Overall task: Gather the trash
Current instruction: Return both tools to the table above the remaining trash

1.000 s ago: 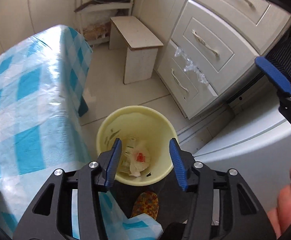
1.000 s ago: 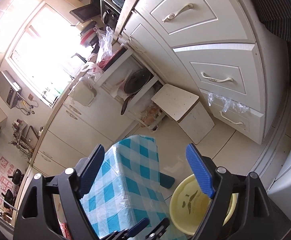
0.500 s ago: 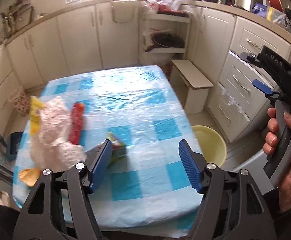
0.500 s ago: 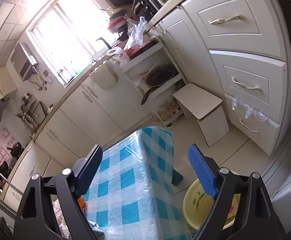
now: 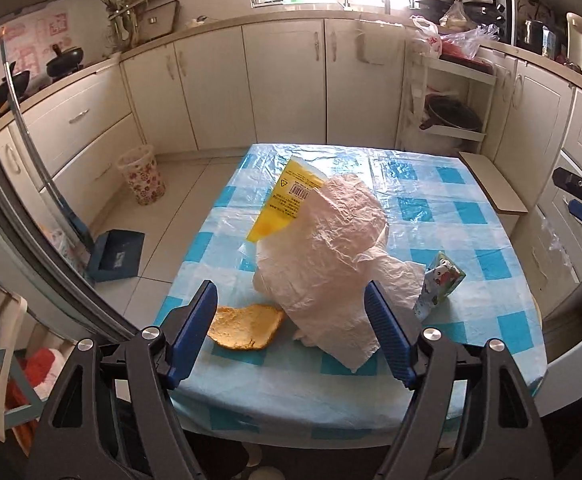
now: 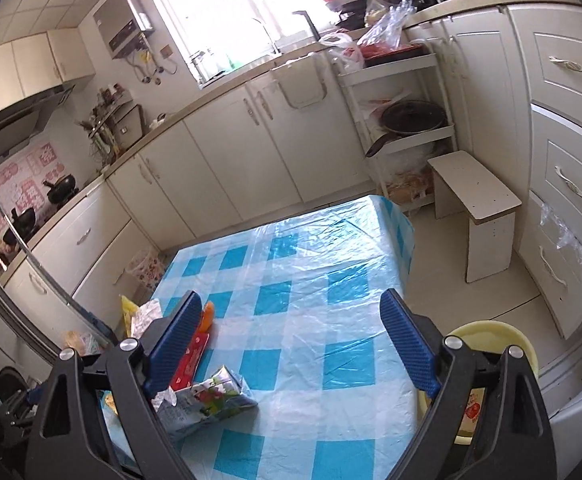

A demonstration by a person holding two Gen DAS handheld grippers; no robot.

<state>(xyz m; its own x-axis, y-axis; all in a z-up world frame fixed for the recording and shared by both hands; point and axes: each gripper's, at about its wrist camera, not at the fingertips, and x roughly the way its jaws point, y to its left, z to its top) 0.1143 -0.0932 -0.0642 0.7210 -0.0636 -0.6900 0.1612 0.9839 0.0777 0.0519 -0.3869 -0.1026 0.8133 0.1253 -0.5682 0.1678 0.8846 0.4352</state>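
My left gripper (image 5: 291, 336) is open and empty above the near edge of the blue-checked table (image 5: 431, 208). Just beyond its fingers lies a crumpled white plastic bag (image 5: 331, 256) over a yellow packet (image 5: 287, 200). An orange peel piece (image 5: 247, 326) lies near the left finger and a small drink carton (image 5: 437, 284) to the right. My right gripper (image 6: 291, 354) is open and empty over the table; the carton (image 6: 207, 400) and a red wrapper (image 6: 189, 356) lie by its left finger. The yellow trash bin (image 6: 491, 336) stands on the floor at lower right.
A white stool (image 6: 479, 208) stands beside the table's far right corner. Cabinets and drawers (image 6: 571, 184) line the walls. A patterned basket (image 5: 141, 174) and a blue dustpan (image 5: 117, 254) sit on the floor left of the table.
My left gripper has swung from above the yellow bin to the table, now facing the white bag. My right gripper's view has tilted down onto the table. Both stay open.
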